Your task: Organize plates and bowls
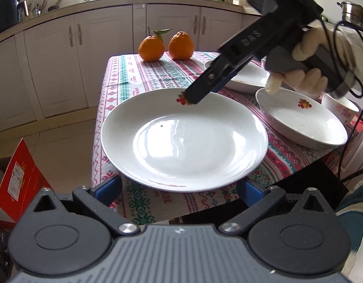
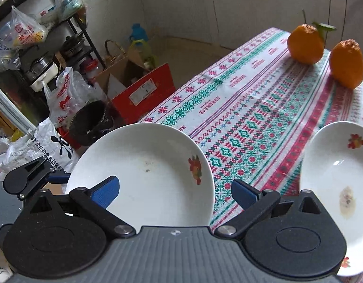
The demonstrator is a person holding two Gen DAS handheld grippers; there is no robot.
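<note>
Left wrist view: my left gripper (image 1: 179, 188), jaws wide, is flanking the near rim of the large white glazed plate (image 1: 183, 139) at the table's near left; my right gripper (image 1: 193, 94) is reaching its far rim.

Right wrist view: right jaws wide around that rim; next, I judge, closing to lift and stack.

1. The desk (image 1: 158, 75) wears a cloth patterned in red, green and white bands.
2. Two oranges (image 1: 166, 46) sit side by side near its far edge.
3. A large white plate (image 1: 183, 139) lies near the front edge.
4. A smaller white dish (image 1: 301, 122) sits to its right.
5. Another white dish (image 1: 247, 77) lies behind that.
</note>
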